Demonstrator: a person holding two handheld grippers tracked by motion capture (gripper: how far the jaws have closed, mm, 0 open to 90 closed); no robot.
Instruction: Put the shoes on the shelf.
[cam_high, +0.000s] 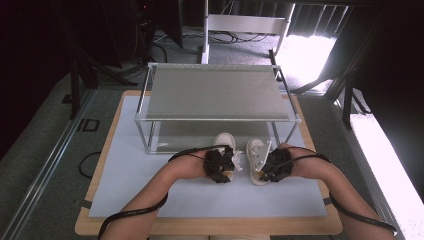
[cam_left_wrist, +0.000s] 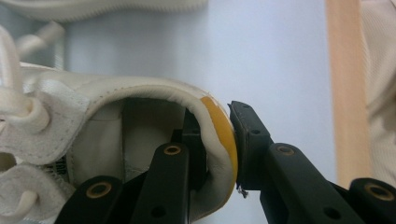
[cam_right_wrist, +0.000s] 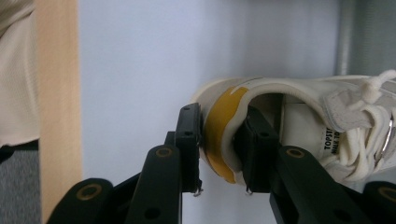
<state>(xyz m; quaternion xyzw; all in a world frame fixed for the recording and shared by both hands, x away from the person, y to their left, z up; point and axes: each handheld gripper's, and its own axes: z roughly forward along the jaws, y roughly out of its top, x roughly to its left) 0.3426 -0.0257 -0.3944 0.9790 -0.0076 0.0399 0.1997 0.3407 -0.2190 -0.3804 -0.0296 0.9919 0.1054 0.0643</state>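
Two cream sneakers with yellow heel tabs lie side by side on the pale mat in front of a rack. My left gripper (cam_high: 222, 169) is shut on the heel collar of the left sneaker (cam_high: 225, 142). One jaw sits inside that sneaker (cam_left_wrist: 93, 107) and the other presses the yellow tab, where my left gripper (cam_left_wrist: 218, 144) bites. My right gripper (cam_high: 267, 171) is shut the same way on the heel of the right sneaker (cam_high: 256, 155). Here my right gripper (cam_right_wrist: 222, 144) pinches the yellow tab of the laced sneaker (cam_right_wrist: 308, 116).
A metal-framed rack (cam_high: 215, 92) with a grey top shelf stands at the back of the mat (cam_high: 150, 185), its lower level open toward the sneakers. The wooden table edge (cam_high: 210, 226) runs along the front. Cables trail from both grippers along the forearms.
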